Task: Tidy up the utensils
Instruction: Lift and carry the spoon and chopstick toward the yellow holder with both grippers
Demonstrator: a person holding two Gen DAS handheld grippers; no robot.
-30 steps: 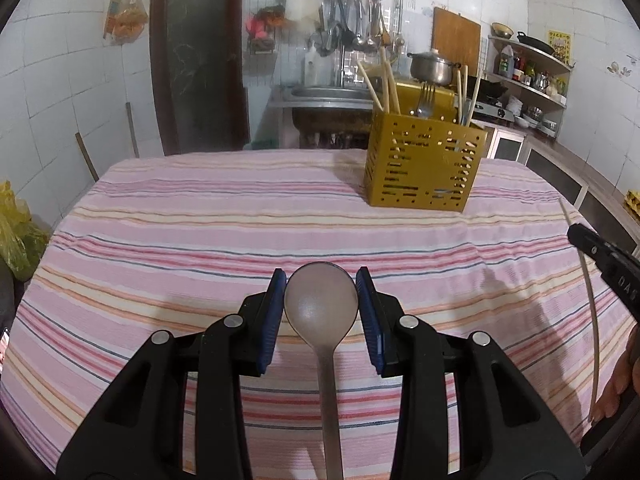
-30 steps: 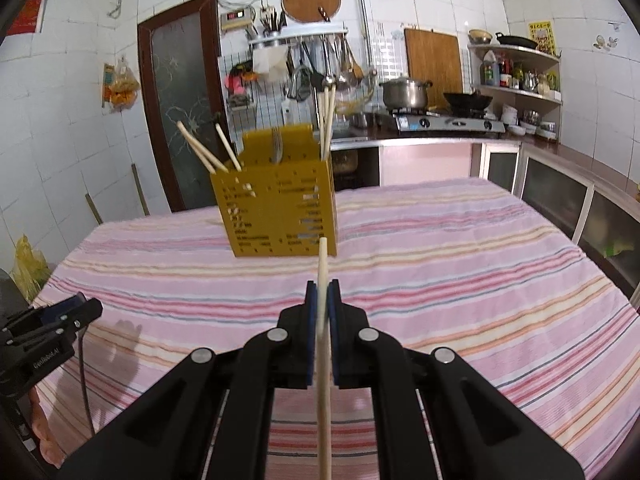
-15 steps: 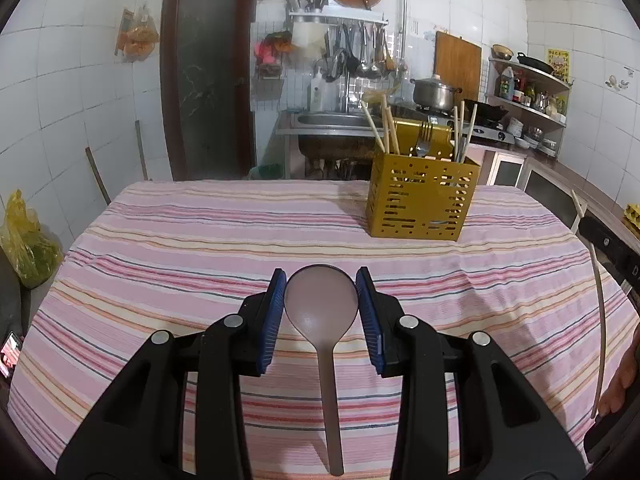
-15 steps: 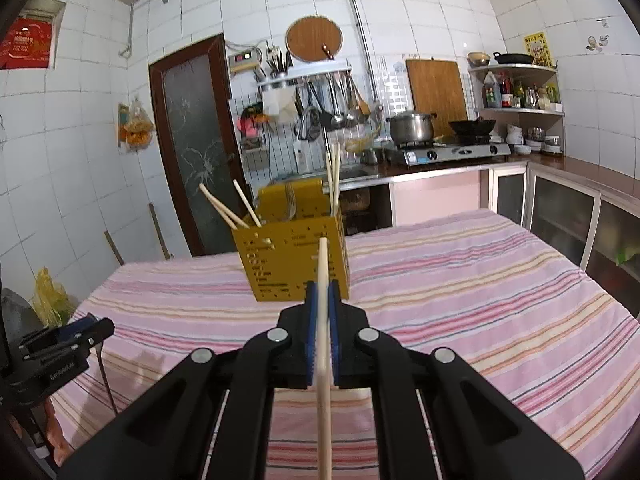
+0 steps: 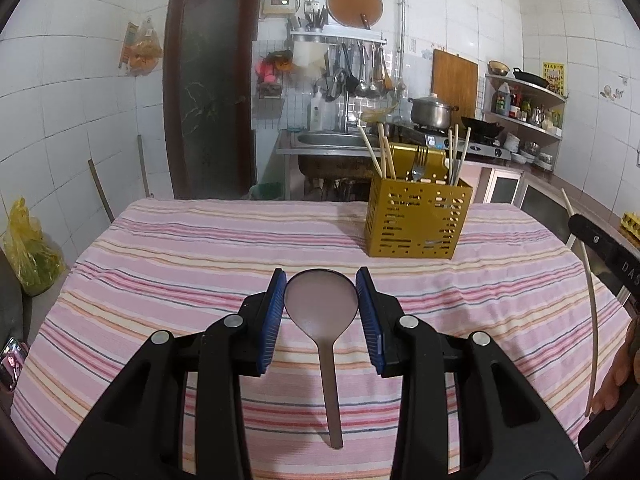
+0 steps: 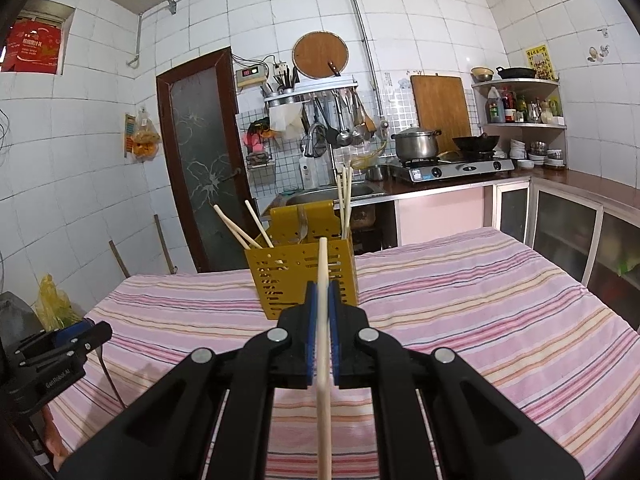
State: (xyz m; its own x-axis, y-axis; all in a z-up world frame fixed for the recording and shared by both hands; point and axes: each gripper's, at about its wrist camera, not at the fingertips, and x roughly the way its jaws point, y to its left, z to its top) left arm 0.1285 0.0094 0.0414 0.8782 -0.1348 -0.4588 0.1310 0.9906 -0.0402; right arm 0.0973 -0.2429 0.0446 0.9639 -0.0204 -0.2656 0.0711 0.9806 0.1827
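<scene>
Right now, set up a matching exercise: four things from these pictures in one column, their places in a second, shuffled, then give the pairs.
Things:
1. spoon
2. loose chopstick
3. fork
4. steel pot

Places:
A. on the stove
B. between the left tool's blue pads
C. standing in the yellow holder
D. clamped in the right tool

Pairs: 1-B, 2-D, 3-C, 4-A

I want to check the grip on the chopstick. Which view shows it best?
The right wrist view: the chopstick runs centrally between the right gripper's closed jaws. The left wrist view shows it only as a thin, distorted line at the right edge.
</scene>
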